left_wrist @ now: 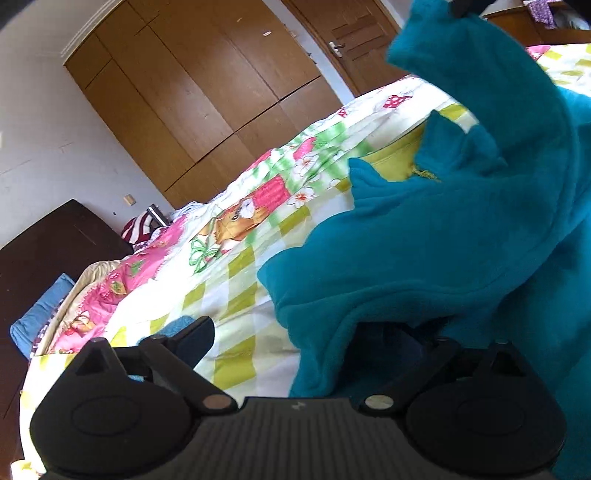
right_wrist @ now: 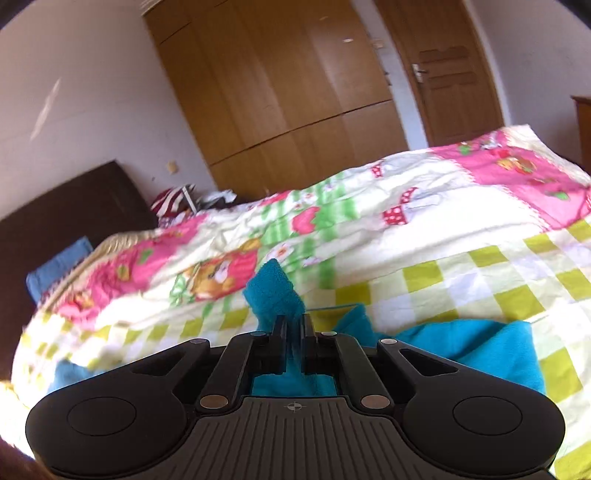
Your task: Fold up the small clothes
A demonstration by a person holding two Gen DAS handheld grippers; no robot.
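A teal fleece garment point(left_wrist: 443, 240) hangs lifted over the bed, filling the right of the left wrist view. Its top edge is pinched by my right gripper point(left_wrist: 463, 7) at the top of that view. My left gripper point(left_wrist: 295, 339) is open; its left finger point(left_wrist: 195, 338) shows bare, and the right finger is hidden under the fleece. In the right wrist view my right gripper point(right_wrist: 294, 325) is shut on a fold of the teal garment point(right_wrist: 275, 291), and the rest of the cloth droops below it onto the bed.
The bed carries a patterned quilt point(right_wrist: 424, 240) in pink, green and white. A dark headboard point(right_wrist: 66, 206) and blue pillow point(right_wrist: 59, 269) are at the left. A wooden wardrobe point(right_wrist: 280, 92) and a door point(right_wrist: 450, 81) stand behind.
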